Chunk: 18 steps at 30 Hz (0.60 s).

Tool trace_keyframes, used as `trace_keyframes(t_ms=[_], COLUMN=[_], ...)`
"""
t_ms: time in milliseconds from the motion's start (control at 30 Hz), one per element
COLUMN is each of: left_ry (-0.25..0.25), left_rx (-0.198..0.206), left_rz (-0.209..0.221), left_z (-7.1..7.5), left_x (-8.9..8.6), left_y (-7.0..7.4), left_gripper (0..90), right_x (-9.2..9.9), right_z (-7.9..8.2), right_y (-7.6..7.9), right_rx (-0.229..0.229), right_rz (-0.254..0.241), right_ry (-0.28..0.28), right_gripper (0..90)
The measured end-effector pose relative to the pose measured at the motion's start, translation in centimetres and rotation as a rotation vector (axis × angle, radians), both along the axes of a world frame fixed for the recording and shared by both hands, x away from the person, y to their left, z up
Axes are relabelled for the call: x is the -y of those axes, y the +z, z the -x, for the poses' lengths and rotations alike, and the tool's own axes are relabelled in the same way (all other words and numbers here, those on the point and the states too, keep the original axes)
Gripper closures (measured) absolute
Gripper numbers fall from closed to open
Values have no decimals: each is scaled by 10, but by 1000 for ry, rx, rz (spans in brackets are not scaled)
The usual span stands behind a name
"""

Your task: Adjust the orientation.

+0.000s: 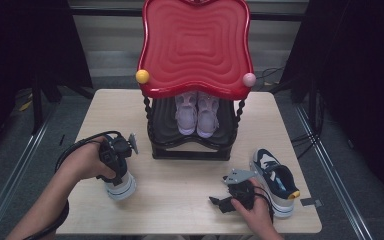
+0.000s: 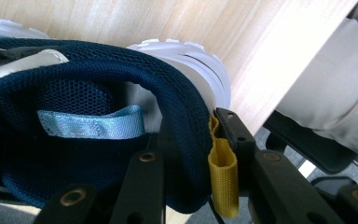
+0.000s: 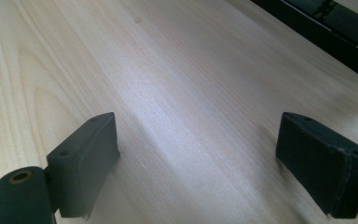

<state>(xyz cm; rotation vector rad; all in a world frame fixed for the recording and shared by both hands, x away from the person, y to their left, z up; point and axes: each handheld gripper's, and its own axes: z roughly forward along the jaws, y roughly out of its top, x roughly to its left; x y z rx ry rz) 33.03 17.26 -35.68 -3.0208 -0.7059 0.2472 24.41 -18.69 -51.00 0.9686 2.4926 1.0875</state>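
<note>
Navy mesh sneaker with white ridged sole (image 1: 121, 187): in the high view mostly hidden under the left hand (image 1: 82, 162) and its gripper. Pair of pale lilac sneakers (image 1: 196, 114): heels hidden beneath the red wavy tray top (image 1: 195, 45). Red tray top: upper edge cut off.

Light wooden table (image 1: 180, 200), black shoe rack (image 1: 190, 147) at back, navy sneaker (image 1: 276, 180) right

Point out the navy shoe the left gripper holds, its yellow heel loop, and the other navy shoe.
Held navy shoe (image 2: 177, 116), left gripper view, on the mesh heel collar.
Yellow heel loop (image 2: 223, 172), left gripper view, mid-strap.
Other navy shoe (image 1: 277, 181), high view, on its upper.
</note>
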Motion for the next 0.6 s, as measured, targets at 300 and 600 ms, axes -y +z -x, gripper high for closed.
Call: trace_keyframes(t_ms=[300, 600], left_ry=[-14, -20], left_rx=[-13, -12], left_rz=[-3, -3], left_z=[-2, -4], left_x=[0, 1], left_y=[21, 45], left_gripper=[733, 734], right_x=[0, 0], right_z=[0, 0], right_y=[0, 0], right_rx=[-1, -2], right_rz=[1, 2], right_ry=[0, -1], right_gripper=[121, 121])
